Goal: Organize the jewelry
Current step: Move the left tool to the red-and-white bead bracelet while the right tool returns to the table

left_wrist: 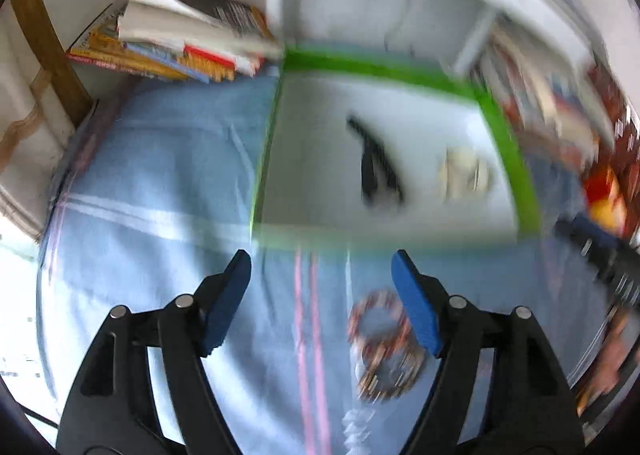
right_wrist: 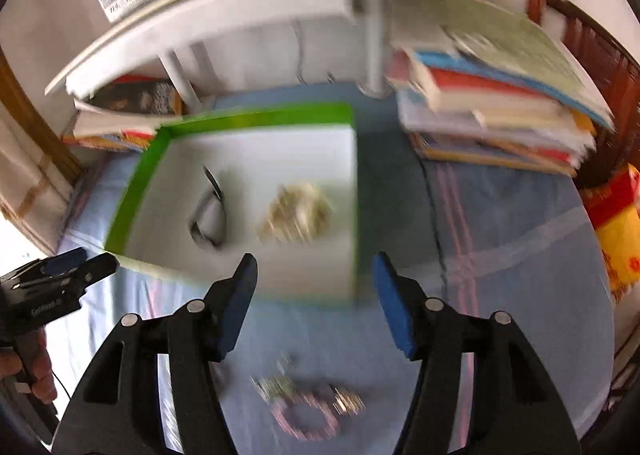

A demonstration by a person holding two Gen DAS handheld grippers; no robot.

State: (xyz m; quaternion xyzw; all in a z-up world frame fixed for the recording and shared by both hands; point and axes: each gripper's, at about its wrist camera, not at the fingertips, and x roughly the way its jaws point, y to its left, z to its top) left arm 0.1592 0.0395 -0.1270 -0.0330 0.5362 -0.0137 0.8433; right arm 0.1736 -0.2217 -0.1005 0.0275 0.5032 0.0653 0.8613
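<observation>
Both grippers — left [left_wrist: 322, 299], right [right_wrist: 316, 295] — gape empty; bracelets [left_wrist: 382, 347] lie on the cloth before the box [left_wrist: 524, 191]; I'd descend squarely, pinch one band — lift slowly

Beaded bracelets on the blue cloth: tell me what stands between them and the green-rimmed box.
Nothing visible does. The beaded bracelets lie on bare blue cloth just short of the green-rimmed box; only its low near wall must be cleared. The left gripper hangs open above them.
</observation>
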